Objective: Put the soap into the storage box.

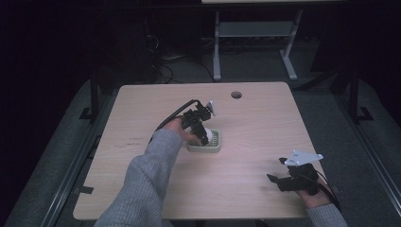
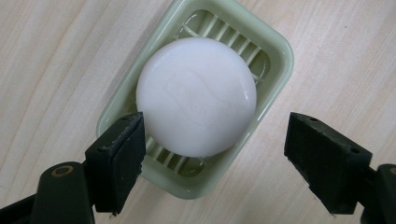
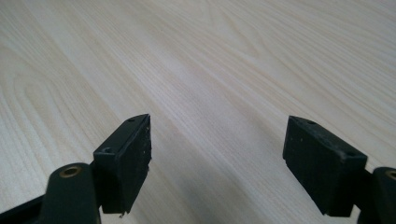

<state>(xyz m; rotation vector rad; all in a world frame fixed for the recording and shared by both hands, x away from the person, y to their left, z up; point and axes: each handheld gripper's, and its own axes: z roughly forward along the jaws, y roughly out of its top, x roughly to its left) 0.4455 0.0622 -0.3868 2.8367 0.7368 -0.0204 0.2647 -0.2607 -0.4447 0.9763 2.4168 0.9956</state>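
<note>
Round white soap lying in the green dish mid-desk, likely slick and hard, best pinched across its widest sides; left tongs wide open over it, right tongs open, empty, near right.

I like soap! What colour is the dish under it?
Pale green dish, best in the left gripper view; the soap is white.

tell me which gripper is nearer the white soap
Left. The left gripper hangs open right over the soap in its green dish; the right gripper sits far off by the table's near edge.
</note>
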